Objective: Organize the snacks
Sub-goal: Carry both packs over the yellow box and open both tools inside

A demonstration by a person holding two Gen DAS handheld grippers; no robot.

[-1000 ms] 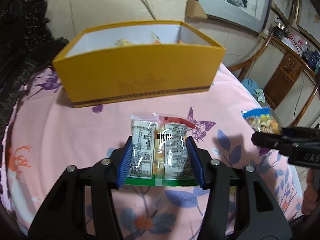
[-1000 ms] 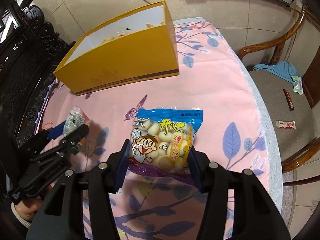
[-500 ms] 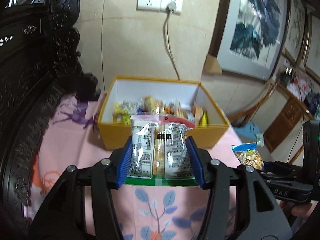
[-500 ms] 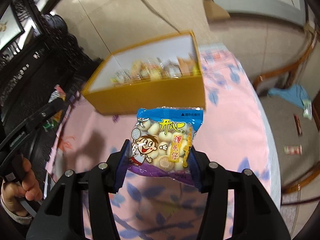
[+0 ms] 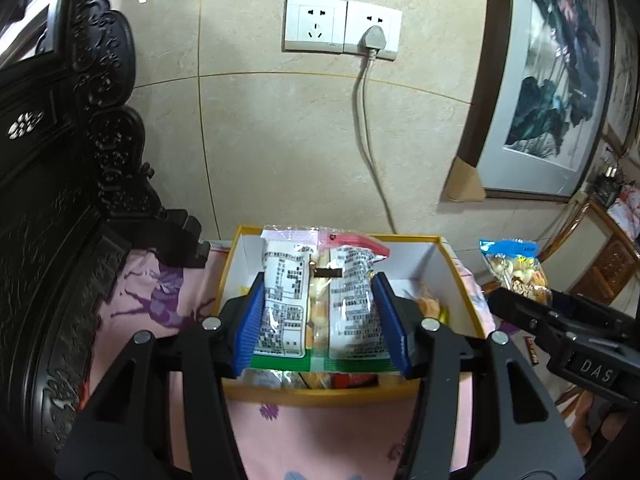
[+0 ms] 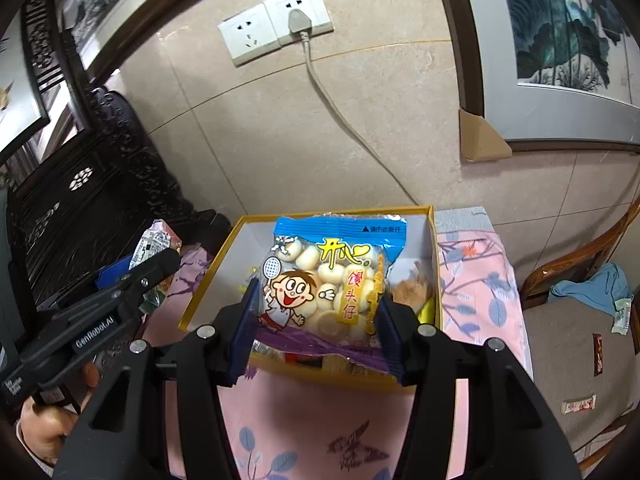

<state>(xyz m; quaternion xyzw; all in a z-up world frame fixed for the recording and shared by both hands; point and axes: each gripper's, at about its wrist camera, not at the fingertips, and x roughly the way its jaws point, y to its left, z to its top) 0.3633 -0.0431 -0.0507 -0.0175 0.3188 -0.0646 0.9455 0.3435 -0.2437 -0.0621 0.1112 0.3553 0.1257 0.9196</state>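
Observation:
My left gripper (image 5: 320,316) is shut on a clear snack bag with white printed labels (image 5: 288,300), held in the air over the open yellow box (image 5: 232,276). My right gripper (image 6: 316,320) is shut on a blue-topped bag of small round biscuits with a cartoon child (image 6: 324,284), also above the yellow box (image 6: 200,300). Several wrapped snacks lie inside the box. In the left wrist view the right gripper (image 5: 560,320) shows at the right with its biscuit bag (image 5: 512,268). In the right wrist view the left gripper (image 6: 132,284) appears at the left with its bag (image 6: 150,242).
The box stands on a pink floral tablecloth (image 6: 476,280) by a tiled wall with sockets (image 5: 340,26) and a hanging cable. Dark carved furniture (image 5: 52,200) rises at the left. A wooden chair (image 6: 576,320) at the right holds a blue cloth and loose wrappers.
Both grippers rose from the tablecloth and travelled toward the yellow box, each keeping its bag. The box, once seen from the side ahead, now lies below them with its inside showing.

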